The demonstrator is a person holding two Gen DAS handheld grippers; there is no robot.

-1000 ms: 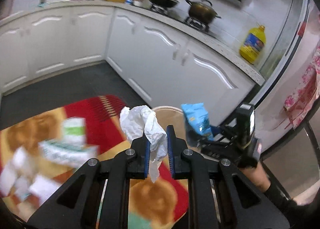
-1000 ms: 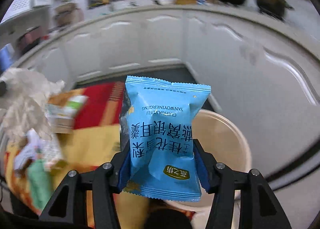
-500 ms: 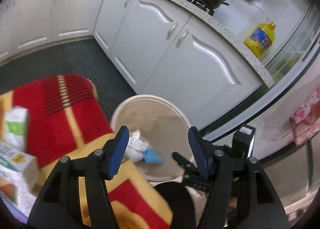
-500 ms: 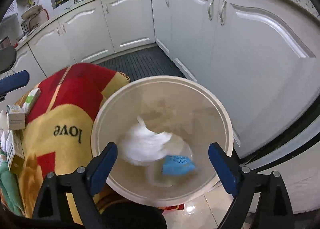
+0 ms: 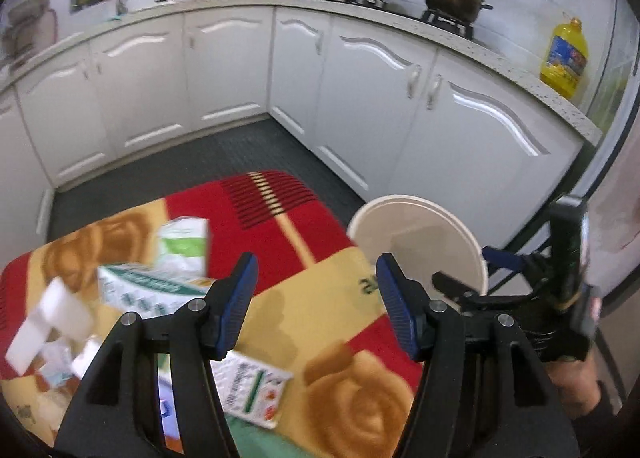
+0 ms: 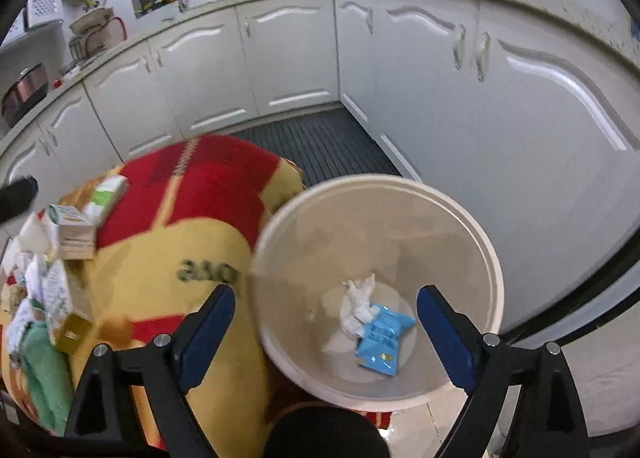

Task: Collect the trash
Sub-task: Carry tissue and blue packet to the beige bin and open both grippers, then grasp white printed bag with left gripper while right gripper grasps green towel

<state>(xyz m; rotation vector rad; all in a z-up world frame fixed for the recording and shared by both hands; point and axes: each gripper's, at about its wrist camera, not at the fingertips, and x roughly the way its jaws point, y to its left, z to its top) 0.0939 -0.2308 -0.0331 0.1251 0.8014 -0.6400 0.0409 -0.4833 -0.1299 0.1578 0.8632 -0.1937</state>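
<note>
Both grippers wide open, nothing held. Right gripper (image 6: 324, 322) above bin (image 6: 472, 226); tissue (image 6: 358, 304) and blue packet (image 6: 382, 340) lie touching at its bottom. Left gripper (image 5: 314, 300) over blanket (image 5: 280, 210), cartons (image 5: 152, 286) left of it.

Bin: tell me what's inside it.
In the bin lie a crumpled tissue and a blue snack packet, touching on the bottom. Whatever lies beneath them is covered.
</note>
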